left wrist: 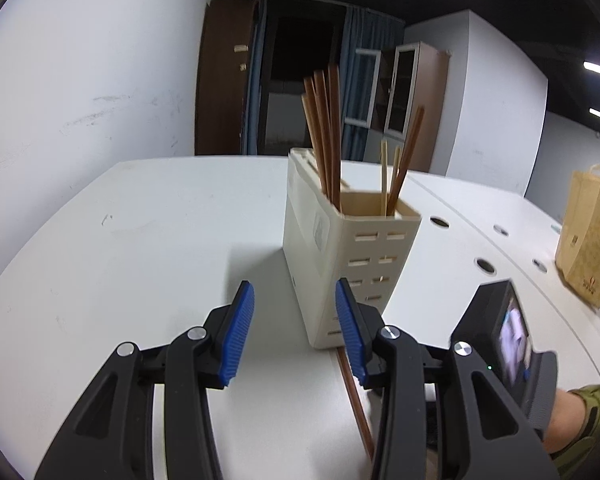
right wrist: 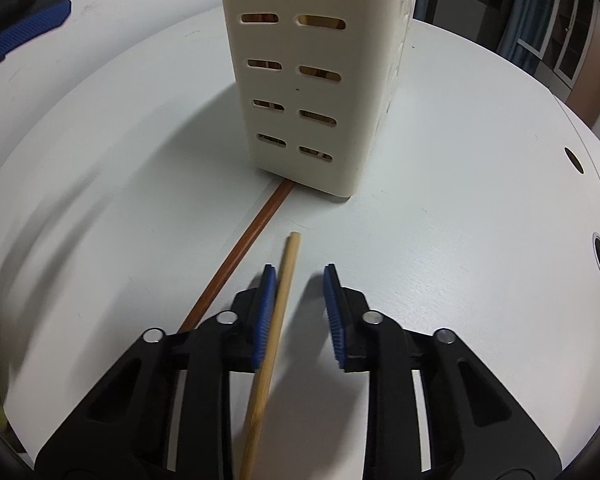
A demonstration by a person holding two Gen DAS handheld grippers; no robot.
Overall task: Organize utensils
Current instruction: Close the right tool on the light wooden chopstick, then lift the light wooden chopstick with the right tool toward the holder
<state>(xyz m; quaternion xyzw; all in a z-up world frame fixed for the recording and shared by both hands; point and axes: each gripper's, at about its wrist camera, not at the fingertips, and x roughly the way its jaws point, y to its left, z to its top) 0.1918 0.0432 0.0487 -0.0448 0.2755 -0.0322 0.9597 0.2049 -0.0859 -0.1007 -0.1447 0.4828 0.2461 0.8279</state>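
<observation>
A cream slotted utensil holder stands on the white table with several brown chopsticks upright in it. It fills the top of the right wrist view. A dark brown chopstick lies flat on the table, running under the holder's near edge; it also shows in the left wrist view. A pale bamboo chopstick lies between the open fingers of my right gripper, against the left pad. My left gripper is open and empty, just in front of the holder.
A brown paper bag stands at the table's right side. Round cable holes dot the table there. The right gripper's body is close beside my left gripper. Cabinets and a dark doorway lie beyond the table.
</observation>
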